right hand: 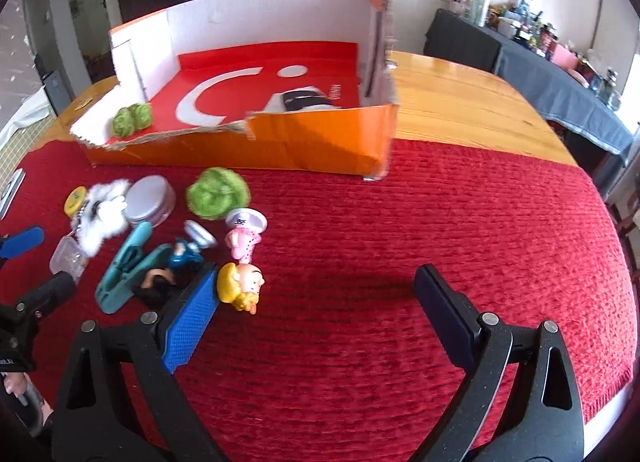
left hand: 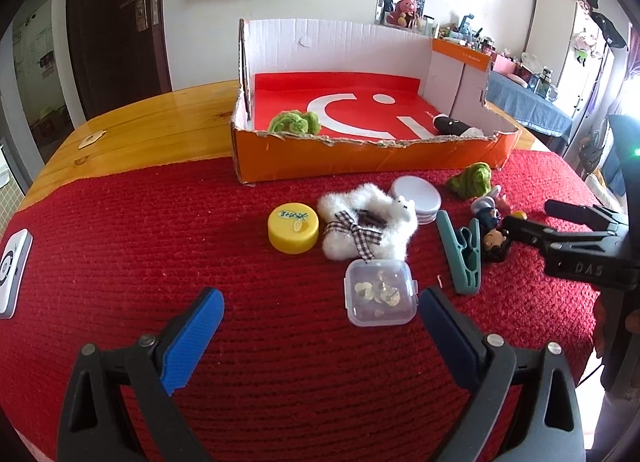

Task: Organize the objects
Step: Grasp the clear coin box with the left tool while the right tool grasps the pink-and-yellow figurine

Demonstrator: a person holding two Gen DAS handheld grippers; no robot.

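Both grippers — left gripper [left hand: 320, 314], right gripper [right hand: 316, 294] — jaws wide open, holding nothing. Small clear plastic case [left hand: 380, 292] lies on the bench cloth near the left jaws; probably light, rigid, slippery — grip its flat sides.

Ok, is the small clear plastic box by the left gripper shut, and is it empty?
Shut, not empty: the clear box lies flat on the red cloth with its lid seated, small pale pieces showing through it.
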